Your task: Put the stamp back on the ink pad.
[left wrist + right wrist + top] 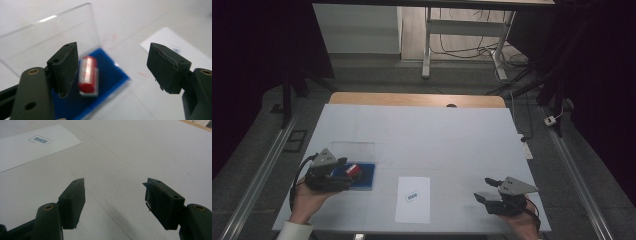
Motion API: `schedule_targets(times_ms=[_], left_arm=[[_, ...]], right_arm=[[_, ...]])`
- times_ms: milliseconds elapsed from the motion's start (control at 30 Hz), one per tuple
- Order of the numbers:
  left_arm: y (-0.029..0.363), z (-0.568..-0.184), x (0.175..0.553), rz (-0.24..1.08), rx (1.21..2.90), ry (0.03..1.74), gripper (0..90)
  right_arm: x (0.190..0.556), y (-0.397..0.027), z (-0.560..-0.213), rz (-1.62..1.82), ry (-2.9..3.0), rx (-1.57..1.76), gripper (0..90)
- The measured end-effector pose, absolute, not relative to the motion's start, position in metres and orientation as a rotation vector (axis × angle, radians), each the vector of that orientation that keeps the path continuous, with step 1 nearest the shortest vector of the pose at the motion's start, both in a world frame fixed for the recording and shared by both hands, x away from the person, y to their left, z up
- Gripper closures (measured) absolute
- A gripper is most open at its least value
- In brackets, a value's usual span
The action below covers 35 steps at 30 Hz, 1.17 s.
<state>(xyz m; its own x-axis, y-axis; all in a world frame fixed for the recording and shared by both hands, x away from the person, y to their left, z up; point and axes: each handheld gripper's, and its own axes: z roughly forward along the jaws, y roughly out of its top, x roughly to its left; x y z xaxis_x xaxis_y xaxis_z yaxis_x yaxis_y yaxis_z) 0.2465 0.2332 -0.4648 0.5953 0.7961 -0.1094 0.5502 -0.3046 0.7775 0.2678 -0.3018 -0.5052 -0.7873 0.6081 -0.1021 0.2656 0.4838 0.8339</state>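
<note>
The left gripper (pixel 111 66) hovered, jaws apart, over a red-and-white block (pixel 88 75) on a blue pad (pixel 364 176) — at the counter's (pixel 452 135) seven o'clock; the right gripper (pixel 115 202), jaws spread, held nothing — at five o'clock.

Left gripper (pixel 346 172): held in the left hand (pixel 307 197), forearm entering from below; fingers (pixel 63 67) spread wide, nothing touching their pads.
Right gripper (pixel 487 190): held in the right hand (pixel 522 222), low over the bench (pixel 452 145); fingers (pixel 73 201) parted wide, nothing between them, pointing toward the left gripper's side.
</note>
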Motion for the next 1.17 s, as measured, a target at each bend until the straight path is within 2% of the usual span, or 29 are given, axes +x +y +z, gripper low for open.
schedule_targets(times_ms=[333, 1167], left_arm=[[0.233, -0.487, 0.210, 0.400, 1.988, 1.007, 25.3], [0.238, -0.496, 0.209, 0.423, 1.985, 1.036, 25.0]], right_arm=[[0.264, -0.302, -0.504, 1.198, 2.338, 0.733, 31.8], [0.262, -0.309, -0.502, 1.233, 2.301, 0.727, 32.6]])
